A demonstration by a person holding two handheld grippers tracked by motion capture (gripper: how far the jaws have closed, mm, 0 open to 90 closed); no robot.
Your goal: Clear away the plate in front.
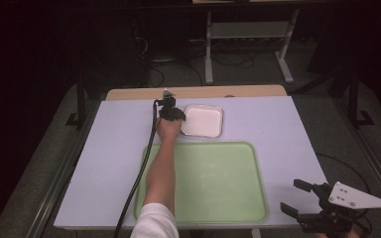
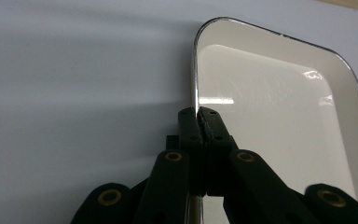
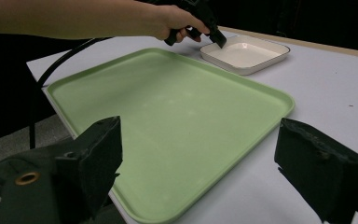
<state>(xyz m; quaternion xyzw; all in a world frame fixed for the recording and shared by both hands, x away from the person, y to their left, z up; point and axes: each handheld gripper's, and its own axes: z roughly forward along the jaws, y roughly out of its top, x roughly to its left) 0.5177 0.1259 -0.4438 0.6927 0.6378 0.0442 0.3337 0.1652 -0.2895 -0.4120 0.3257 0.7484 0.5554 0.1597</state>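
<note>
Left gripper view: left gripper (image 2: 199,114) fingers pinch white dish (image 2: 279,116) rim | right gripper (image 1: 297,197) fingers wide apart, empty, beside green tray (image 1: 218,178)

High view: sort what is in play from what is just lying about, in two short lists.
In play:
- white dish, its rim pinched by the left gripper
- left gripper, shut on that rim
- green tray, bare, right beside the dish; probably its destination

Lying about:
- right gripper, open, idle at the table's near right corner
- metal frame on the floor beyond the table
</note>
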